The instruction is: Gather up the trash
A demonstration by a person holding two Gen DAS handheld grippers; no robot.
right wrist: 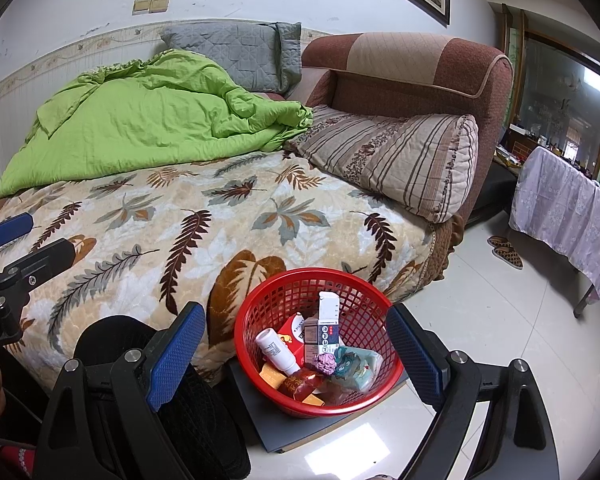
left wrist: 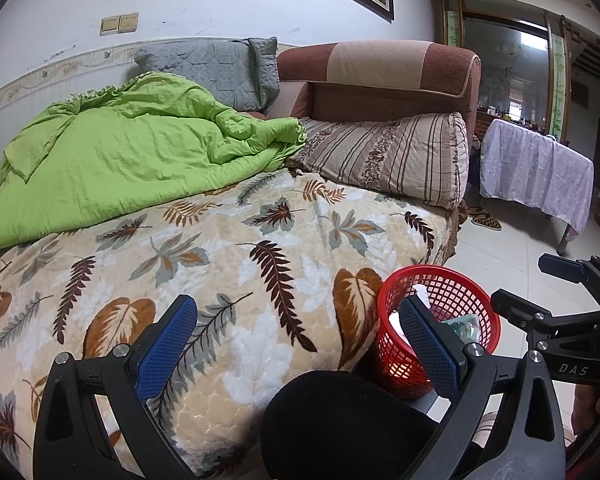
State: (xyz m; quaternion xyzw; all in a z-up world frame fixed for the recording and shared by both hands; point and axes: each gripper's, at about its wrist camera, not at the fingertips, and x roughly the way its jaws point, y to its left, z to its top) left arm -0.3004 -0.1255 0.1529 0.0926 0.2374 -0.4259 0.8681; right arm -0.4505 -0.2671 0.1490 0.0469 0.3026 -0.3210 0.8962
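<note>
A red mesh basket (right wrist: 244, 340) stands on a grey board (right wrist: 284, 424) on the floor, against the front edge of the bed. It holds trash: a white bottle (right wrist: 278, 352), upright cartons (right wrist: 326, 320), a red box (right wrist: 294, 330), a crumpled pink scrap (right wrist: 326, 362) and a teal packet (right wrist: 356, 364). My right gripper (right wrist: 296, 312) is open just above and short of the basket, nothing between its blue pads. My left gripper (left wrist: 298, 300) is open over the leaf-print blanket (left wrist: 220, 248), with the basket (left wrist: 460, 292) behind its right finger. No trash shows on the bed.
A crumpled green quilt (left wrist: 120, 148), a striped pillow (left wrist: 388, 156) and a grey pillow (left wrist: 216, 68) lie on the bed, with a brown sofa back (left wrist: 380, 76) behind. A cloth-covered table (left wrist: 540, 172) and slippers (left wrist: 484, 218) are at the right. A black rounded cloth shape (left wrist: 340, 420) sits close below.
</note>
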